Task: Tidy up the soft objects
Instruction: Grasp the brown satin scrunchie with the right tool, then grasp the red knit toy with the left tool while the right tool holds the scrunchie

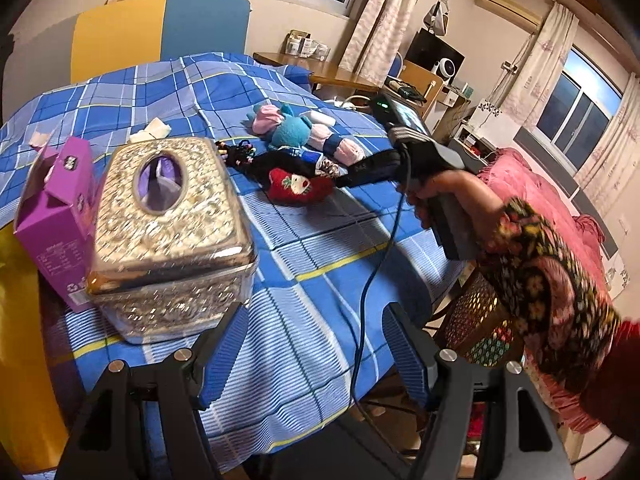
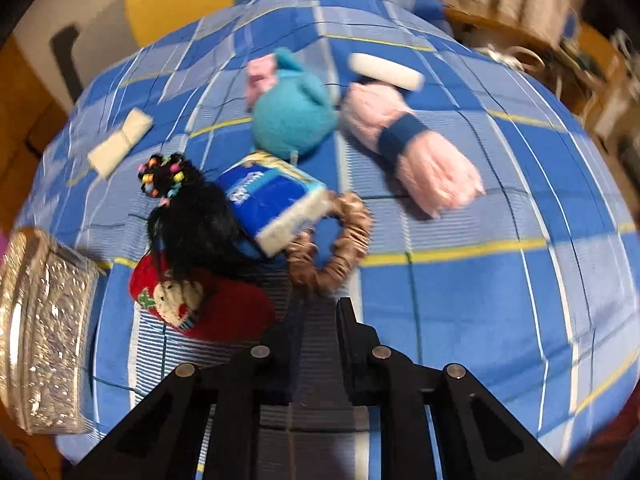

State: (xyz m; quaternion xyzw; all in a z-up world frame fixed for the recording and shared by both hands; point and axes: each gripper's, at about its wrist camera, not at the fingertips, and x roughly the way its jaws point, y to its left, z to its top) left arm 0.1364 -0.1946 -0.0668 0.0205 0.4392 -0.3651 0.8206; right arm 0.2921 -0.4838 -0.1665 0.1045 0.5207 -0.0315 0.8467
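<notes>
On the bed: soft things lie in a cluster on the blue plaid cover (image 2: 460,300), mid-frame in both views.
Right gripper (image 2: 316,320): jaws together at lower centre of its own view, nothing seen between them; the brown scrunchie (image 2: 332,240) lies just beyond the tips, whether touching is too blurred to tell.
Around the tips: red plush (image 2: 224,308) to the left, black hair piece (image 2: 192,216) and blue tissue pack (image 2: 272,200) above it, teal plush (image 2: 296,120) and pink roll (image 2: 412,148) higher up.
Left gripper (image 1: 316,344): jaws wide apart at the bottom edge, holding nothing, over bare cover well short of the cluster.
Hard to make out: right view is motion-blurred; silver tissue box (image 1: 168,236) is cut off at its left edge.
Left view only: purple carton (image 1: 56,220) beside the box, hand (image 1: 460,200) on the right gripper's grip, its cable.
</notes>
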